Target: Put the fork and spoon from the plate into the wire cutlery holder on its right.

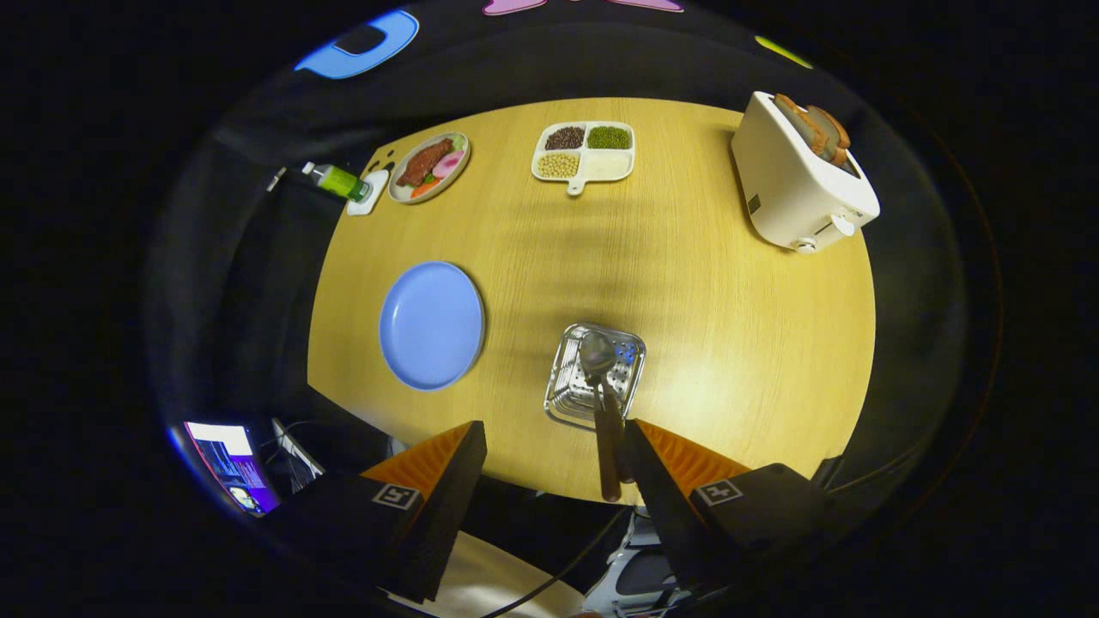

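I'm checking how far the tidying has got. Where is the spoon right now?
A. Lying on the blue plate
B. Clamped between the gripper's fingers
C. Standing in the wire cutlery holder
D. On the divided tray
C: the spoon stands in the wire cutlery holder, the blue plate is bare, and the gripper is open.

worktop (687, 283): round, wood | toaster (798, 184): far right edge, bread in slots | divided tray (585, 153): left of toaster, beans | food dish (428, 166): further left | green bottle (336, 180): beside dish
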{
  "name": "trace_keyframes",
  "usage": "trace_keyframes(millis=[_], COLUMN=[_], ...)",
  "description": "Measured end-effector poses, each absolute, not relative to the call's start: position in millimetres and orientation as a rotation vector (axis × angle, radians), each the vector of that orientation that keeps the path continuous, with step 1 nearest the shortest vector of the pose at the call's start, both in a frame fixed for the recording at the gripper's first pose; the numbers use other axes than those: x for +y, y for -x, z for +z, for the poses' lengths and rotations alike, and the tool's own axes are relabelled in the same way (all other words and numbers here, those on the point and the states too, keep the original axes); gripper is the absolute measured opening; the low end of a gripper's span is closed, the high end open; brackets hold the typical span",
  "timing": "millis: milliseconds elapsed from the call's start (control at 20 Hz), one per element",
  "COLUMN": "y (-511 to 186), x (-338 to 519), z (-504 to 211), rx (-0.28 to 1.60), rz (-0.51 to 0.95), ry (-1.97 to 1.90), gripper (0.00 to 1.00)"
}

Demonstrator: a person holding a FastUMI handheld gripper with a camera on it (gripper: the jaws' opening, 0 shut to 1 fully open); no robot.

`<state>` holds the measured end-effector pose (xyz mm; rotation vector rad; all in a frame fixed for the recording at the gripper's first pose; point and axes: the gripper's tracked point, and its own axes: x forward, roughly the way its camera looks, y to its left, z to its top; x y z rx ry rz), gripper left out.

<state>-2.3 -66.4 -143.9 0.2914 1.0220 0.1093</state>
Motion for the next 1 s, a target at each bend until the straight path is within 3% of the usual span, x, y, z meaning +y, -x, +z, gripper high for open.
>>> trace_keyframes(millis=[250,500,1000], y=[3.3,-11.3,44.4], x=[-59.1,-82.2,-129.8], z=[-86.7,-4.4,155.3], rx=[0.795,0.397,-0.153], rz=[0.074,0.004,-0.062], ry=[-0.324,-0.333,-0.099], gripper=[1.0,0.99,0.99])
